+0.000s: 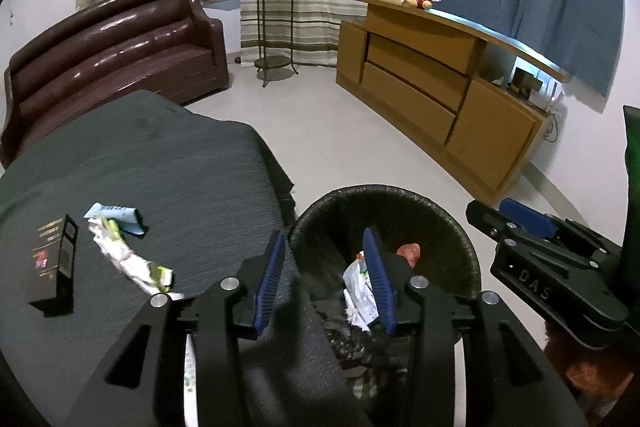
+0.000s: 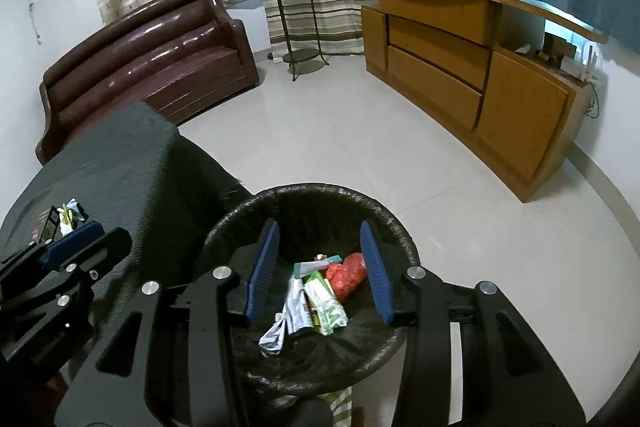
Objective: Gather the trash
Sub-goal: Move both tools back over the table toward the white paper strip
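- Blue pads on our right gripper (image 2: 320, 267) stand apart with nothing between them; it hangs over the bin (image 2: 404, 247).
- Our left gripper (image 1: 326, 277) is open and empty too, right at the bin's near rim, next to the table edge.
- We think both have just let go, since wrappers (image 2: 316, 303) and a red bag (image 2: 348, 275) lie in the bin's bottom.
- More trash waits on the dark table cloth (image 1: 180, 167): a crumpled white wrapper (image 1: 128, 261), a blue-white packet (image 1: 120, 217) and a black box (image 1: 56, 263).
- Next we should swing the left gripper back over the table and pinch the crumpled wrapper.
- The table edge touches the bin, so the trip is short.
- The floor (image 2: 360, 131) around the bin is bare, with the sofa (image 2: 152, 67) and cabinet (image 2: 480, 75) well apart.
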